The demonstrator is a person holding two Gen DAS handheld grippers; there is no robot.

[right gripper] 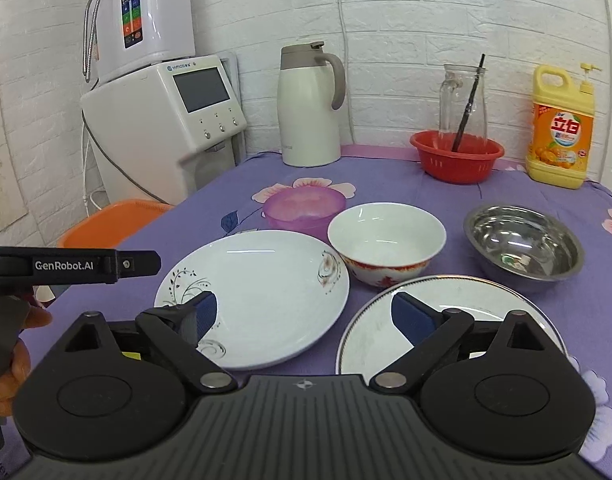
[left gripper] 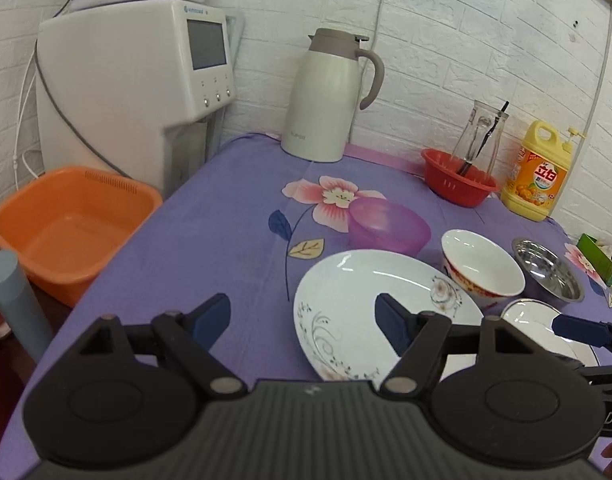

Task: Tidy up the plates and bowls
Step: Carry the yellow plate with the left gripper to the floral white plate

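Note:
On the purple flowered cloth lie a white plate with a floral print (left gripper: 357, 304) (right gripper: 258, 296) and a gold-rimmed plate (left gripper: 533, 318) (right gripper: 457, 292). Behind them stand a purple bowl (left gripper: 387, 226) (right gripper: 304, 208), a white bowl with a red band (left gripper: 481, 268) (right gripper: 385, 240) and a steel bowl (left gripper: 549, 272) (right gripper: 523, 248). My left gripper (left gripper: 302, 316) hovers open over the floral plate's near left edge, holding nothing. My right gripper (right gripper: 307, 314) is open and empty above the gap between the two plates. One of its fingers (left gripper: 577, 330) shows over the rimmed plate.
At the back stand a cream thermos jug (right gripper: 309, 108), a red basket (right gripper: 455, 156) holding a glass carafe, and a yellow detergent bottle (right gripper: 559, 128). An orange basin (left gripper: 72, 228) and a white dispenser (left gripper: 134, 92) are left of the table. A hand (right gripper: 18, 356) holds the left tool.

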